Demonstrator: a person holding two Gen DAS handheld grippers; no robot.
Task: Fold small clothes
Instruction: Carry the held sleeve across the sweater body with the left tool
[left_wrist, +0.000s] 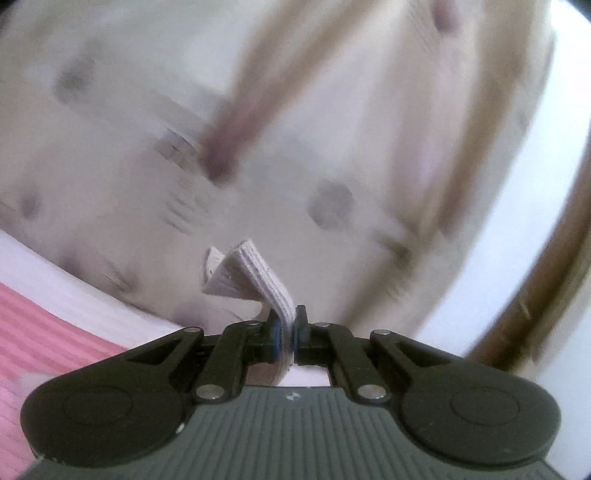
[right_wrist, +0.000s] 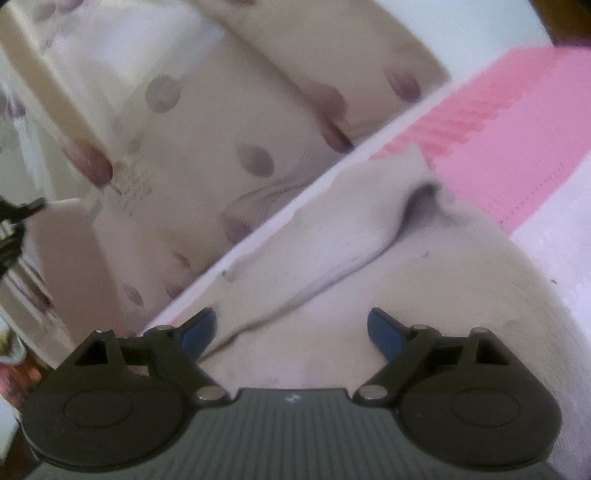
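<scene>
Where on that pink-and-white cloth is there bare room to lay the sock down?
Bare pink striped cloth lies beyond the cream sock; a white band borders its right. Under the open right gripper it's crowded. The left gripper pinches a ribbed cuff.

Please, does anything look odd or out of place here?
Nothing is damaged or spilled. The left gripper pinches only the ribbed cuff, which is folded over. The white sock under the open right gripper lies creased.

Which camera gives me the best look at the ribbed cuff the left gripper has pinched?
Left wrist view: the ribbed cuff sits sharp, clamped in the left gripper. The right wrist view shows only a white sock, no cuff ribbing discernible.
</scene>
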